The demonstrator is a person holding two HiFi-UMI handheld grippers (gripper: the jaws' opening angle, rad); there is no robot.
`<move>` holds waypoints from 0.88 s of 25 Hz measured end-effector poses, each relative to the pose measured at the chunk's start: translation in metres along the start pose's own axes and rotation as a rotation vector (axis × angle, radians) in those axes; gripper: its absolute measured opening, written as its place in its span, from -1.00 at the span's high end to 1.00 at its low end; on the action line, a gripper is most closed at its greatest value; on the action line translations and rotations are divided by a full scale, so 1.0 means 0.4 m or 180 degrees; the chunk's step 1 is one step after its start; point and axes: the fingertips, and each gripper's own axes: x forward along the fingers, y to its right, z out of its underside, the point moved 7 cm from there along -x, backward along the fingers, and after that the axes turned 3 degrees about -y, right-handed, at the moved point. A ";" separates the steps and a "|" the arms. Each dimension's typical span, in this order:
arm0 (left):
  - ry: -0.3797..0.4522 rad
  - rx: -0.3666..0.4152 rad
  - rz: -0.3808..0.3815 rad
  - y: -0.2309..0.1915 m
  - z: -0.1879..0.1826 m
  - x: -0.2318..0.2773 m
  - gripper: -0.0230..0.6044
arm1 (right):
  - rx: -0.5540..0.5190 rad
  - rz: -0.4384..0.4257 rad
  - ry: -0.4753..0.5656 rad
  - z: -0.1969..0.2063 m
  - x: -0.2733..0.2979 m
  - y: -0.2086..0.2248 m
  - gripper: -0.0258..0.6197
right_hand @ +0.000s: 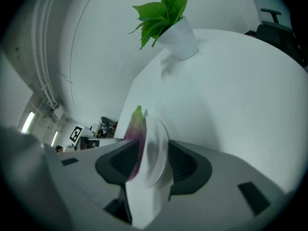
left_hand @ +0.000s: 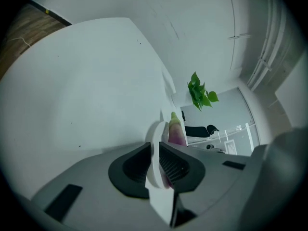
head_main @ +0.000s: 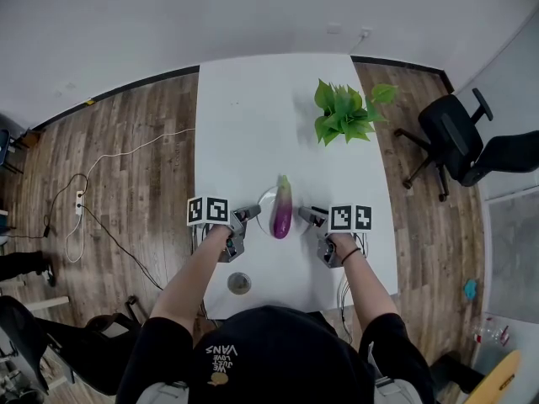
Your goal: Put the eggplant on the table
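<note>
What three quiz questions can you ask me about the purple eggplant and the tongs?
1. Pick one: the eggplant lies on A) a blue bowl, B) a white plate, C) a wooden board.
2. True or false: the right tongs stand open, with nothing pinched.
3. Which tongs pinch the plate's rim?
Key: 1 B. 2 true. 3 the left tongs.
</note>
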 end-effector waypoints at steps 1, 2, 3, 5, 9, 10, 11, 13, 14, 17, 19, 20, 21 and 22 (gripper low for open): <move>0.0002 0.0026 -0.0014 0.001 -0.001 -0.002 0.80 | 0.0001 -0.0003 0.0003 -0.002 -0.001 0.000 0.35; 0.0009 0.0043 -0.0023 0.000 -0.001 -0.003 0.79 | 0.0011 -0.0012 0.0005 -0.002 -0.001 0.000 0.35; 0.0022 0.0063 -0.0040 0.000 -0.002 -0.004 0.78 | 0.0017 -0.0018 0.0008 0.000 0.000 0.001 0.35; 0.0048 0.0128 -0.0097 0.000 -0.004 -0.009 0.73 | 0.0014 -0.0017 0.0018 0.003 0.002 0.003 0.35; 0.0114 0.0288 -0.0181 0.005 -0.012 -0.024 0.69 | -0.0002 -0.0004 0.0030 0.004 0.000 0.003 0.35; 0.0124 0.0315 -0.0188 0.007 -0.013 -0.026 0.69 | -0.0004 0.0000 0.0033 0.005 0.000 0.003 0.35; 0.0133 0.0341 -0.0192 0.009 -0.013 -0.027 0.69 | -0.0005 0.0000 0.0038 0.007 0.000 0.003 0.35; 0.0161 0.0395 -0.0190 0.016 -0.011 -0.030 0.69 | -0.0017 0.0000 0.0053 0.012 -0.002 0.001 0.35; 0.0181 0.0416 -0.0180 0.020 -0.010 -0.032 0.69 | -0.0028 0.0003 0.0064 0.014 -0.003 -0.001 0.35; 0.0217 0.0453 -0.0123 0.034 -0.008 -0.035 0.69 | -0.0069 0.0011 0.0077 0.019 -0.008 -0.006 0.35; 0.0213 0.0483 -0.0098 0.044 -0.005 -0.035 0.69 | -0.0112 0.0033 0.0071 0.024 -0.013 -0.008 0.35; 0.0214 0.0510 -0.0090 0.050 -0.003 -0.036 0.69 | -0.0141 0.0058 0.0077 0.026 -0.017 -0.009 0.35; 0.0220 0.0546 -0.0082 0.058 0.000 -0.037 0.69 | -0.0174 0.0092 0.0098 0.029 -0.022 -0.010 0.35; 0.0232 0.0588 -0.0072 0.067 0.003 -0.038 0.69 | -0.0206 0.0128 0.0139 0.031 -0.029 -0.012 0.35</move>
